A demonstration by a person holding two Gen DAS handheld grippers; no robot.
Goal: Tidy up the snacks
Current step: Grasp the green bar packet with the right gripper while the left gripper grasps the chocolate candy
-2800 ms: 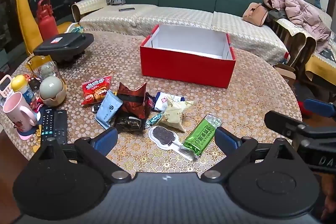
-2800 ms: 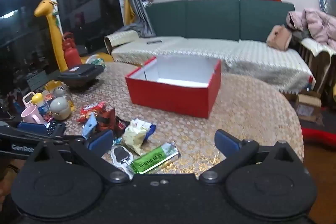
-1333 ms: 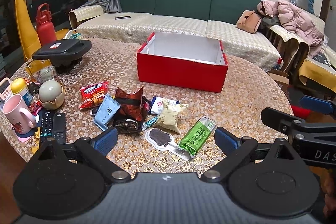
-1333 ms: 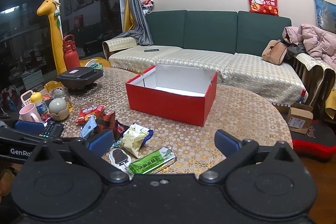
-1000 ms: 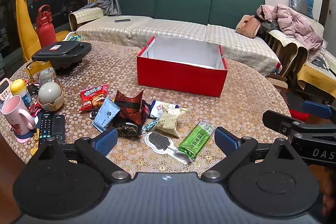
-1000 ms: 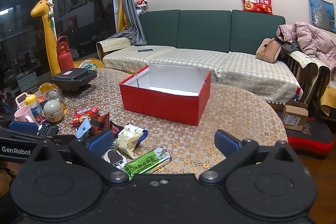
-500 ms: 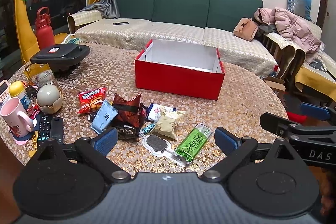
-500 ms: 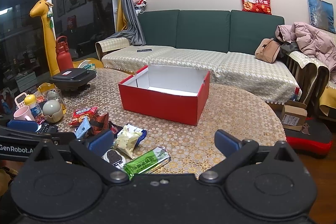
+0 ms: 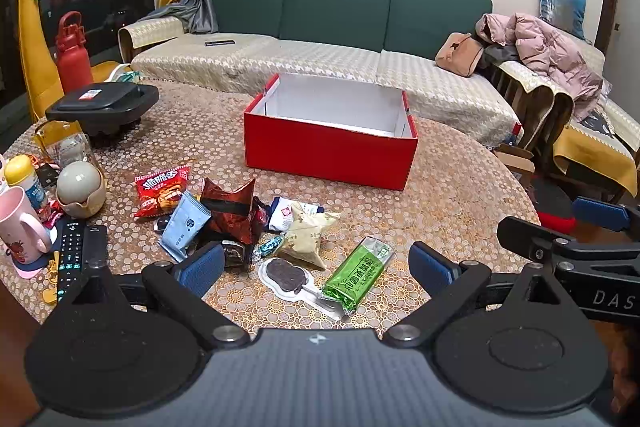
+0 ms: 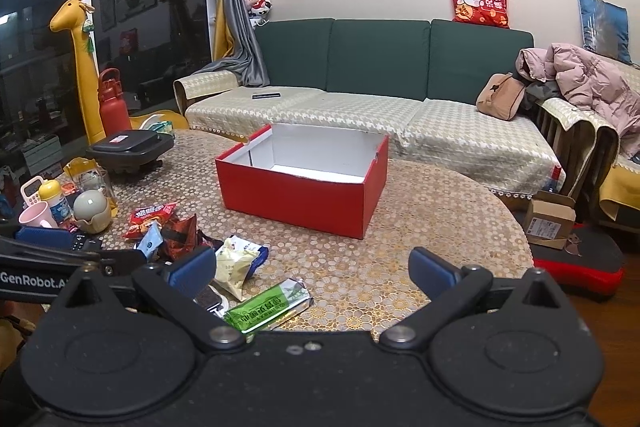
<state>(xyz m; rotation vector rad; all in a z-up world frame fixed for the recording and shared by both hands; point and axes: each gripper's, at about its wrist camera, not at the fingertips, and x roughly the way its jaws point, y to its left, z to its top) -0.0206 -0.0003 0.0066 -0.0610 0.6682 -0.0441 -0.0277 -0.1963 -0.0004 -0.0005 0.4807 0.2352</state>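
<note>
An open red box (image 9: 328,151) (image 10: 298,193) with a white inside stands in the middle of the round table. In front of it lies a loose pile of snacks: a green bar (image 9: 357,274) (image 10: 266,305), a chocolate ice-cream pack (image 9: 286,275), a beige star-shaped bag (image 9: 306,234) (image 10: 236,263), a dark red bag (image 9: 232,211), a light blue pack (image 9: 185,225) and a red chip bag (image 9: 161,187) (image 10: 149,215). My left gripper (image 9: 316,269) hangs open above the near snacks. My right gripper (image 10: 312,269) is open too, over the table's near edge, holding nothing.
At the table's left sit a pink mug (image 9: 18,227), a remote (image 9: 72,251), a grey ball in a holder (image 9: 79,183) and a black appliance (image 9: 102,103). A green sofa (image 9: 340,11) stands behind the table. A cardboard box (image 10: 550,219) lies on the floor at right.
Both grippers have drawn back and risen a little, so the table and box look smaller and farther. The snacks have not moved, and both grippers stay open.
</note>
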